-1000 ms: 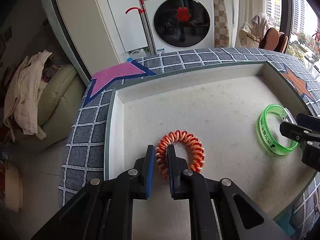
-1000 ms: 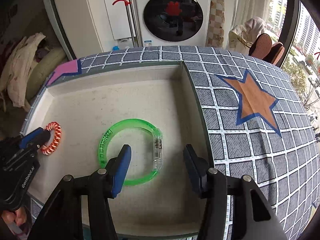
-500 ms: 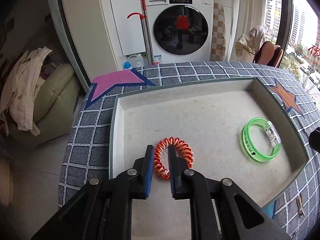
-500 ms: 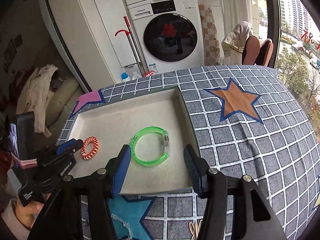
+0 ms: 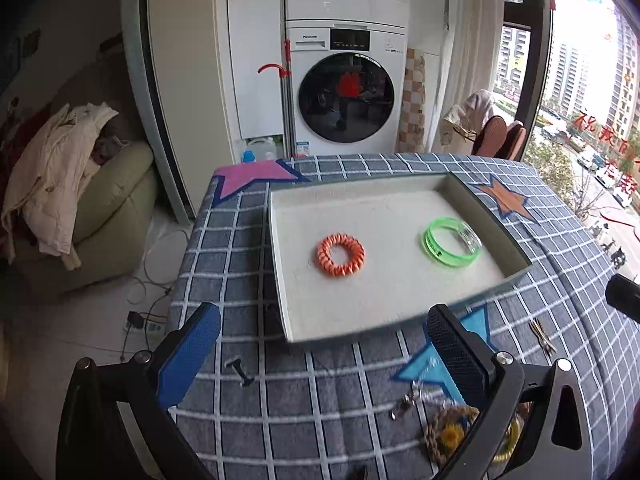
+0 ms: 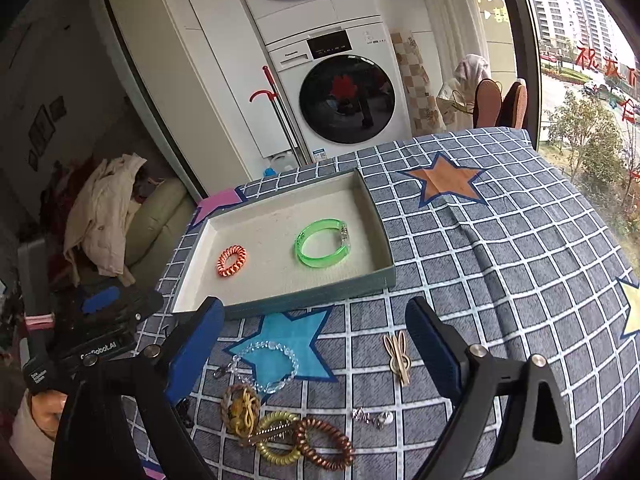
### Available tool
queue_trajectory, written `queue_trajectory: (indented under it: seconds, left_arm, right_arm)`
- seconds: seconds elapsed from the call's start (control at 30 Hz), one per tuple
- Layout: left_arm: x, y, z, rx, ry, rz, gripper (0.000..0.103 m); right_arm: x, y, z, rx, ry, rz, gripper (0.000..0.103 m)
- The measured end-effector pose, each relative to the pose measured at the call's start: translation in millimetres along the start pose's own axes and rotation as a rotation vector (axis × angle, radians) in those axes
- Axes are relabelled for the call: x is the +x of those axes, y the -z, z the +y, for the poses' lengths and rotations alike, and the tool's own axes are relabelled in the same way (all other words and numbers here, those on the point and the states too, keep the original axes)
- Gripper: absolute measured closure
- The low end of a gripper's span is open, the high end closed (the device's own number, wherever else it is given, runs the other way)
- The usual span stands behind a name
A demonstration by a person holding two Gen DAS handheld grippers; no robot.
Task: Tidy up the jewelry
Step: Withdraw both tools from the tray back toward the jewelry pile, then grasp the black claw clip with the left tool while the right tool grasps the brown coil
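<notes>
We see a shallow rectangular tray (image 6: 382, 276) with a pale lining and grey-green walls, resting on the checked tablecloth (image 6: 500, 260) toward the table's far left portion. Inside it lie two pieces, well apart: a translucent green bangle (image 6: 320, 242) with a clear clasp segment on the right side, and a smaller orange coiled band (image 6: 231, 261) on the left side. Both lie flat on the lining, clear of the walls.

On the cloth in front of the tray's near wall we see a loose cluster: a clear beaded bracelet (image 6: 266, 366) on the blue star, a brown coiled band (image 6: 324, 442), a yellow coiled band (image 6: 276, 438), a braided round piece (image 6: 240, 406), a pale rabbit-shaped clip (image 6: 398, 354) and a small silver item (image 6: 372, 418). The cloth to the right of the tray is bare up to the table edge.

Our left gripper (image 5: 320, 354) and our right gripper (image 6: 314, 346) both hang above the cloth on the near side of the tray. The jaws of each have just been opening and stand spread wide, with nothing between them and nothing touched.
</notes>
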State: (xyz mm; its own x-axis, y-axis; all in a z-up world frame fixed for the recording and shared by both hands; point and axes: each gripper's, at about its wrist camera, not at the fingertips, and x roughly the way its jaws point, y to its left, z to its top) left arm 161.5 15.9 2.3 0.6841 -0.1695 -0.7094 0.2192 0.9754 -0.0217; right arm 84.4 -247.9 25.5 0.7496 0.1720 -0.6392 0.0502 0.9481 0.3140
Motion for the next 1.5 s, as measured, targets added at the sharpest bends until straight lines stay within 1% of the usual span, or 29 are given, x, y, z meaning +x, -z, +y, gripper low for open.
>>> queue_trajectory:
  seconds: [0.1,0.17,0.23,0.4,0.53,0.6,0.7,0.83,1.03,1.37,1.43,1.5]
  left_arm:
    - [-15,28,6,-0.008,-0.006,-0.001,0.0]
    - [-21,45,8,-0.009,-0.007,0.015,0.0]
    - [-26,61,7,-0.01,-0.014,0.027,0.0]
    - [-32,90,1,0.022,-0.03,0.047,0.0]
    - [-31,103,-5,0.032,-0.033,0.067,0.0]
    - [-29,106,-7,0.044,-0.044,0.082,0.0]
    - [-26,111,-12,0.066,-0.07,0.098,0.0]
    - [-24,113,-12,0.061,-0.065,0.107,0.0]
    - [-19,113,-9,0.049,-0.075,0.12,0.0]
    - [-11,113,-15,0.068,-0.084,0.125,0.0]
    - [-9,114,-17,0.077,-0.087,0.127,0.0]
    - [-7,114,-19,0.083,-0.089,0.126,0.0]
  right_arm:
    - [-15,15,-3,0.018,-0.004,-0.041,0.0]
    - [-23,26,-7,0.032,-0.009,-0.071,0.0]
    - [-26,36,-9,0.046,-0.012,-0.072,0.0]
    - [-26,55,-12,0.038,0.013,0.011,0.0]
    - [-17,72,-15,0.0,0.033,0.113,0.0]
    - [-12,80,-16,-0.007,0.037,0.15,0.0]
    - [-6,90,-19,-0.018,0.073,0.188,0.0]
    - [0,96,-25,-0.015,0.111,0.217,0.0]
    - [4,97,-34,0.014,0.144,0.228,0.0]
    - [13,98,-33,0.01,0.16,0.238,0.0]
    - [16,98,-32,0.003,0.165,0.24,0.002]
    - [20,98,-31,-0.005,0.168,0.246,0.01]
